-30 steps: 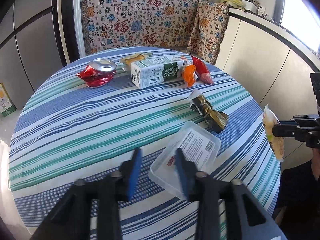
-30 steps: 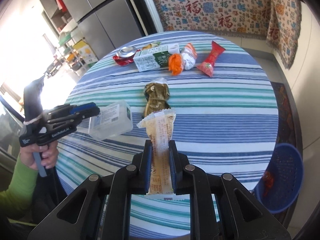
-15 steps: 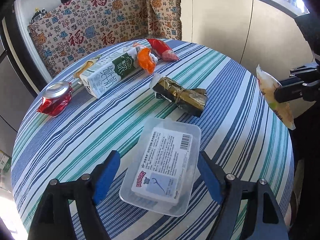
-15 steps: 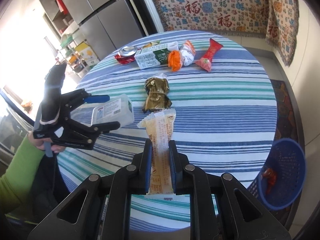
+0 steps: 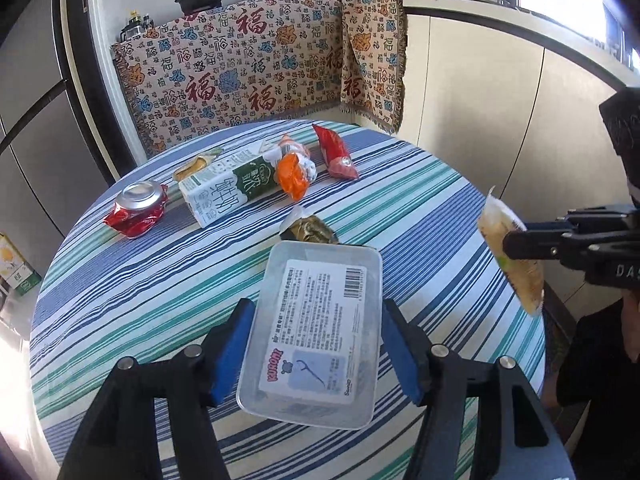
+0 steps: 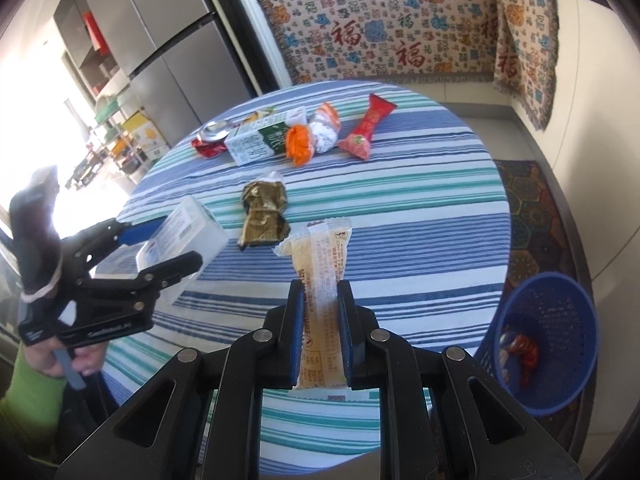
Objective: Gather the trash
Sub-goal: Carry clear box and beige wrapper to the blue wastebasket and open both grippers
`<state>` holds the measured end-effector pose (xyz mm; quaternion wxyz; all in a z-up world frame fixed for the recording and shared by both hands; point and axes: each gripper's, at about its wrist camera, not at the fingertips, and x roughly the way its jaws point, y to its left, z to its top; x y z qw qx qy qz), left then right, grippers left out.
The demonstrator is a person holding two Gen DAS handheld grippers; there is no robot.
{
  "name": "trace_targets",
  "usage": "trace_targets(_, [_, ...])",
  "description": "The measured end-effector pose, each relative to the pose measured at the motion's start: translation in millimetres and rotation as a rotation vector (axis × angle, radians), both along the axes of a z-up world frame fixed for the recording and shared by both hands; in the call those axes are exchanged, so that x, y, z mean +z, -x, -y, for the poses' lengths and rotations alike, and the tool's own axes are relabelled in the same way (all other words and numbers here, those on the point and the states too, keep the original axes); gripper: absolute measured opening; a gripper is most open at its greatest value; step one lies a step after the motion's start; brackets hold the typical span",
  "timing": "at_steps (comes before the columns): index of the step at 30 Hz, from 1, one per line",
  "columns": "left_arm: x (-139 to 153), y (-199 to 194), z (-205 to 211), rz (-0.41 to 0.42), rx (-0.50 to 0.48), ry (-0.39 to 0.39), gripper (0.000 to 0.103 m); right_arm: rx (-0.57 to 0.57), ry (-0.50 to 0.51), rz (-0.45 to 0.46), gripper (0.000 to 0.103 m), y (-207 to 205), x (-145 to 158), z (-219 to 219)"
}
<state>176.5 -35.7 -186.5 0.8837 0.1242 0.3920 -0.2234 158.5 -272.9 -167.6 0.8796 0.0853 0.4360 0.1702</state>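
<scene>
Since half a second ago the left hand-held gripper has closed in around the clear plastic box, which now looks lifted off the striped desk and tilted up between the blue pads. In the right wrist view the box sits gripped across its short width, jaws set wide to span it.

Right hand-held gripper: narrow, pinching the pale snack wrapper along its length; wrapper stands up out of the jaws, clear of the desk.

Blue mesh bin stands on the floor just beside the desk on the right, one piece of red trash already inside.

Left on the desk: crushed can, milk carton, orange wrapper, red packet, dark foil wrapper.

Handling, as judged: box light, thin-walled, slick; likely to flex or pop out if squeezed hard. Hold at the side walls near mid-length. Wrapper limp, weightless; a pinch anywhere serves.
</scene>
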Motion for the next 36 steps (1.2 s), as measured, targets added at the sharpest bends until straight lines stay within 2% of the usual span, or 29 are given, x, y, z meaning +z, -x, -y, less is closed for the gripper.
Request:
trace_targets(4, [12, 4, 19, 0.004, -0.021, 0.035, 0.064, -0.036, -0.010, 0.008, 0.015, 1, 1, 18])
trace_targets(8, [20, 5, 42, -0.031, -0.058, 0.105, 0.064, -0.078, -0.016, 0.013, 0.015, 1, 1, 45])
trace_targets(12, [26, 7, 77, -0.058, -0.110, 0.153, 0.064, -0.157, 0.000, 0.017, 0.015, -2, 5, 94])
trace_targets(18, [27, 4, 152, -0.089, -0.207, 0.210, 0.064, -0.277, 0.043, -0.036, 0.015, -13, -4, 180])
trace_targets(24, [6, -7, 235, -0.152, -0.261, 0.254, 0.064, -0.381, 0.074, -0.082, 0.015, -19, -30, 255])
trace_targets(27, [-11, -11, 271, -0.176, -0.289, 0.248, 0.064, -0.448, 0.023, -0.102, 0.015, -13, -52, 288])
trace_targets(30, [-30, -13, 304, -0.205, -0.315, 0.232, 0.064, -0.477, -0.025, -0.127, 0.015, -9, -62, 310])
trace_targets(36, [-60, -23, 342, -0.256, -0.313, 0.232, 0.065, -0.530, -0.046, -0.144, 0.015, -8, -70, 334])
